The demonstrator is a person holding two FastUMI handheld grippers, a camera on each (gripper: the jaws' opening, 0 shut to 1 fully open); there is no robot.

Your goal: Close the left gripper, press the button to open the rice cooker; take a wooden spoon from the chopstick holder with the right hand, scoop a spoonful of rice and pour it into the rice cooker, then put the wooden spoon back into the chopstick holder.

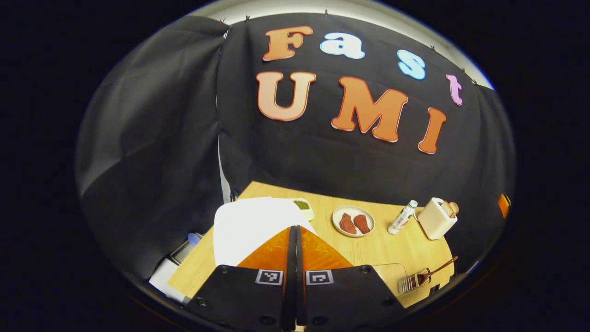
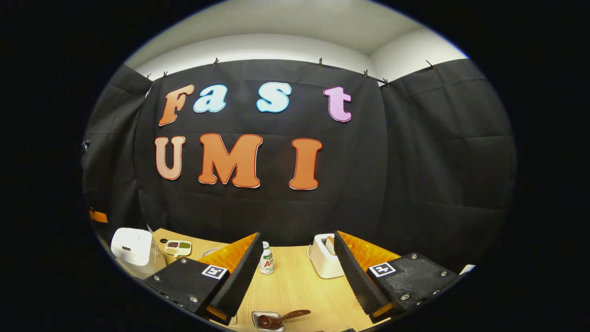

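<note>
A: Step one is in hand, I think. The left gripper (image 1: 295, 240) has its two fingers pressed together with nothing between them, and it hangs just over the white rice cooker (image 1: 251, 226), which stands at the left edge of the wooden table (image 1: 382, 249). The lid looks down, so the button is not yet pressed.

B: And the right gripper (image 2: 295, 272)?

A: Its fingers stand wide apart and hold nothing. Between them, farther back on the table, I see a small white bottle (image 2: 266, 259) and a white toaster (image 2: 324, 263) with bread in it.

B: Where is the wooden spoon?

A: The wooden spoon (image 2: 281, 318) rests in the chopstick holder (image 2: 267, 320), a metal rack at the near edge of the table, just below the right gripper. In the left gripper view the same rack sits toward the near right corner.

B: So what does the next move call for?

A: The clenched left tips must go down on the cooker's button, which I cannot make out here. A plate with two pieces of meat (image 1: 353, 221) lies beside the cooker, well clear of it.
</note>
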